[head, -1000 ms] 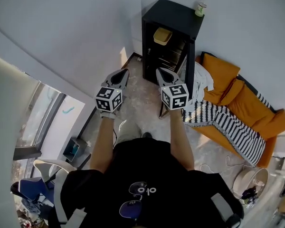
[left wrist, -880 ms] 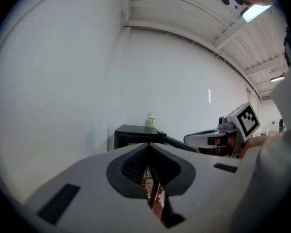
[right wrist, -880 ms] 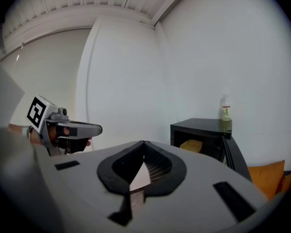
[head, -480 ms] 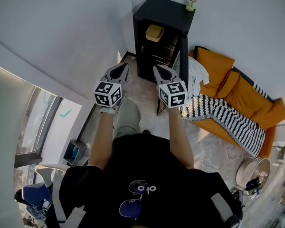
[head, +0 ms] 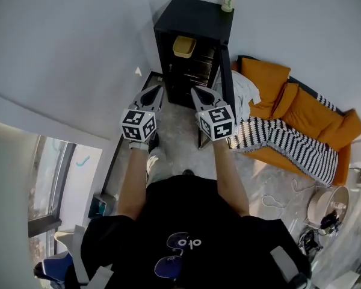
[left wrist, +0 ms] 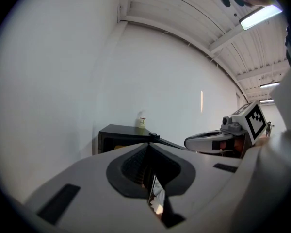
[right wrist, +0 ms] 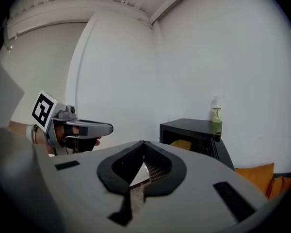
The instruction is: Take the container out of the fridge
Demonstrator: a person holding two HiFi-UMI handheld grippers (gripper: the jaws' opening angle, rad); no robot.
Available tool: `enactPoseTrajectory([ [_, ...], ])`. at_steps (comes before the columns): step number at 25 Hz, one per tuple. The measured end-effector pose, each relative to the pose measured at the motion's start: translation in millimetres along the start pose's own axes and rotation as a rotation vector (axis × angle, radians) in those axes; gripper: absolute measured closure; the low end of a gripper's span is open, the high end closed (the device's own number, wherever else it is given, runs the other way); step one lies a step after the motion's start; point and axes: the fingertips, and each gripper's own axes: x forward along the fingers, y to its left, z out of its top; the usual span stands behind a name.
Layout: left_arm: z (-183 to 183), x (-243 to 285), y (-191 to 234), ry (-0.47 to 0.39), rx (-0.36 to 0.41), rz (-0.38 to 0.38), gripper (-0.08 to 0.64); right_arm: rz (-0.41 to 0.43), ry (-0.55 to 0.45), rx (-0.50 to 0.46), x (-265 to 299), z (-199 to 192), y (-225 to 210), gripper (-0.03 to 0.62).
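Atop the fridge, the bottle bears an illegible label.

Black shirt (sunglasses, seemingly).

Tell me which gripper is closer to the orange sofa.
The right gripper, on the side of the sofa; the left gripper is toward the bare wall.

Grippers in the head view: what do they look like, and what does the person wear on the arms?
The left gripper and the right gripper are grey shells tapering to a tip, with black ribbed pads inside. Each bears a cube with black-and-white square markers. The person wears a black short-sleeved shirt; no cable is visible.
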Motion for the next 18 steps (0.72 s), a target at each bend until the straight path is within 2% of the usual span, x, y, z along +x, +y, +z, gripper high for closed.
enactPoseTrajectory([
  [18, -15, 132, 98, 0.108, 0.005, -0.237, 0.553, -0.213, 0.052, 0.08, 106, 4, -75, 0.584],
])
